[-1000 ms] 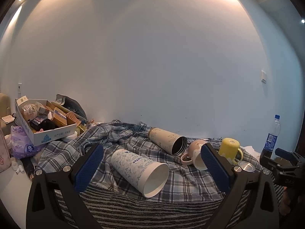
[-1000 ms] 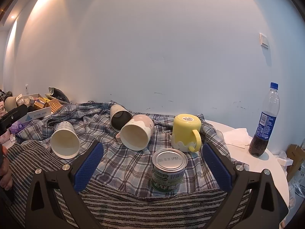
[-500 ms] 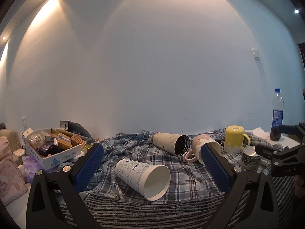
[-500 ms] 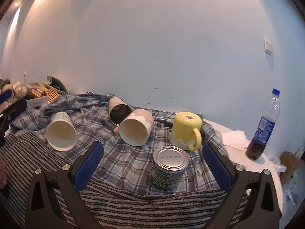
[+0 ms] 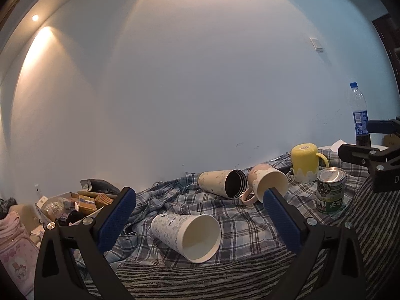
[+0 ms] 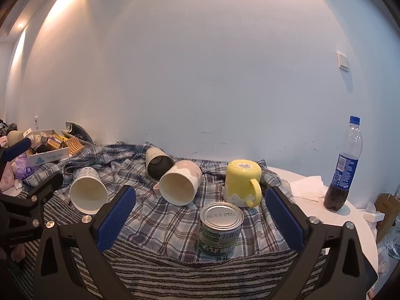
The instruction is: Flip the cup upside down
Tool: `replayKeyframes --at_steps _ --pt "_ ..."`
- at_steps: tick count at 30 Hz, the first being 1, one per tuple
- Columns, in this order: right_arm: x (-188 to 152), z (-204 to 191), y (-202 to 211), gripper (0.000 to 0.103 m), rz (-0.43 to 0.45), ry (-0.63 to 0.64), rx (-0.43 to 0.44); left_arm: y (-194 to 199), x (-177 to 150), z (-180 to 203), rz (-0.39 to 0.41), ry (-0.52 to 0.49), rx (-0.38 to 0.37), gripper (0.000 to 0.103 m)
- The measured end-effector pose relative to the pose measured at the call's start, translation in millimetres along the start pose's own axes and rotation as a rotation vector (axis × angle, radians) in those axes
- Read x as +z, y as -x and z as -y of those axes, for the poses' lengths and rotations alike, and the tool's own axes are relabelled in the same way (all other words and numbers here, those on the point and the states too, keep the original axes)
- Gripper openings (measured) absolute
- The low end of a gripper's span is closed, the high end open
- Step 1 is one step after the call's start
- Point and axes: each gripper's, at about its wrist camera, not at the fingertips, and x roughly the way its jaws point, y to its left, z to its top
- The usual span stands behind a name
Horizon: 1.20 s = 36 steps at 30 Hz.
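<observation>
- My left gripper (image 5: 198, 211) is spread wide with nothing in it, blue pads either side of the paper cup (image 5: 187, 235).
- That paper cup lies on its side on the plaid cloth (image 5: 240, 225), open mouth facing me and a little to the right.
- No pad touches it; the cup sits between the fingers but beyond their tips.
- Behind it the steel tumbler (image 5: 221, 183) lies on its side too, dark mouth turned right, rim just beside the pink mug (image 5: 266, 183).
- The pink mug is also tipped over, handle low on the cloth, mouth towards me.
- Further right the yellow mug (image 5: 307, 162) stands upside down, handle to the right.
- The tin can (image 5: 330, 189) stands upright near it, at the edge of the plaid.
- My right gripper (image 6: 200, 212) is wide open as well, holding nothing, with the can right between its fingers in the foreground.
- From that side the paper cup shows at the left, mouth towards me, well apart from the can.
- The cola bottle (image 6: 343, 167) stands upright on the white table (image 6: 350, 215), off the cloth to the right.
- A cardboard box (image 6: 47, 150) of clutter sits far left by the wall.
- A striped towel (image 6: 190, 275) covers the near edge under the plaid.
</observation>
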Motion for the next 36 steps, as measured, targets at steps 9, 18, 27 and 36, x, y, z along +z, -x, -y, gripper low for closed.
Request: replayKeyframes --at_steps 9,18,27,36 --pt "0 -3 -3 0.103 -0.012 0.014 0.000 -5 -3 -42 -0.006 0.197 0.008 0.103" --pt "-1 -3 -3 0.103 -0.014 0.013 0.001 -1 -4 -49 0.005 0.226 0.006 0.103" --pt "-2 -3 -4 0.103 -0.020 0.010 0.001 0 -4 -49 0.005 0.233 0.015 0.103" --pt "-3 -4 -11 0.103 -0.054 0.007 0.008 6 -3 -54 0.035 0.253 0.006 0.103"
